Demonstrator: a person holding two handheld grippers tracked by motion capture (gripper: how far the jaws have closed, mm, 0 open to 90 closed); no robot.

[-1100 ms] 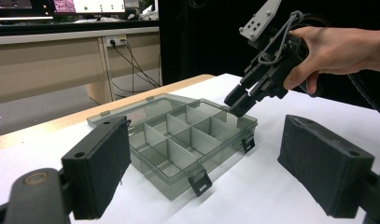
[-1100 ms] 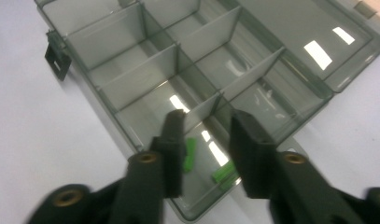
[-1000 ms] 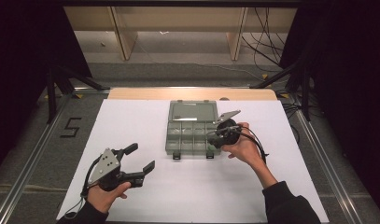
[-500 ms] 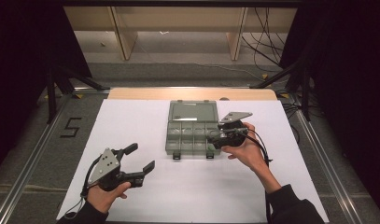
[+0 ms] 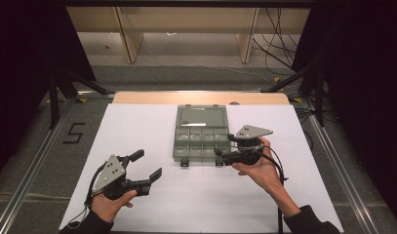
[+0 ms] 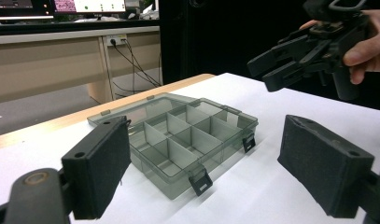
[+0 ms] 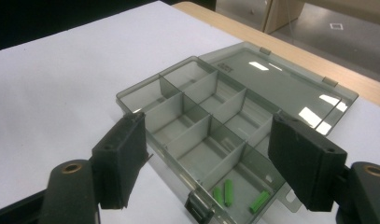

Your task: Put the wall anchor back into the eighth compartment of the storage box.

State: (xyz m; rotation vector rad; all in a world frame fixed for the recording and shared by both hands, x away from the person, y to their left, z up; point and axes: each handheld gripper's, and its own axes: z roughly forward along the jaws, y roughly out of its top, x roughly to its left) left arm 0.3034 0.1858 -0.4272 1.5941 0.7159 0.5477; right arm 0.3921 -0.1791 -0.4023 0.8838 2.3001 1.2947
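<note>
Your compartment box (image 5: pixel 202 139) sits at the centre of the high view on the white table cover (image 5: pixel 137 126), its lid (image 5: pixel 202 117) thrown back flat toward the top of the frame. Judge it as light and stiff: thin smoky-green see-through plastic, hard and slick, so your pads may skate on the walls if you squeeze at an angle. The thin dividers and hinged lid look like the weak spots; take it by an outer side wall or the front rim beside the two black latches (image 6: pixel 200 182), not by a partition.

In the right gripper view, three small green pieces (image 7: pixel 228 192) lie loose in the compartment at the bottom of the frame, next to a latch. They look tiny, smooth and apt to roll, so pinch one across its short width, with the tips low in the cell.

Your right gripper (image 5: pixel 224 149) hovers at the box's lower right corner in the high view; its jaws have just been opening and stand spread with nothing between them. Your left gripper (image 5: pixel 148 166) waits at lower left, well apart from the box, jaws wide and empty.
</note>
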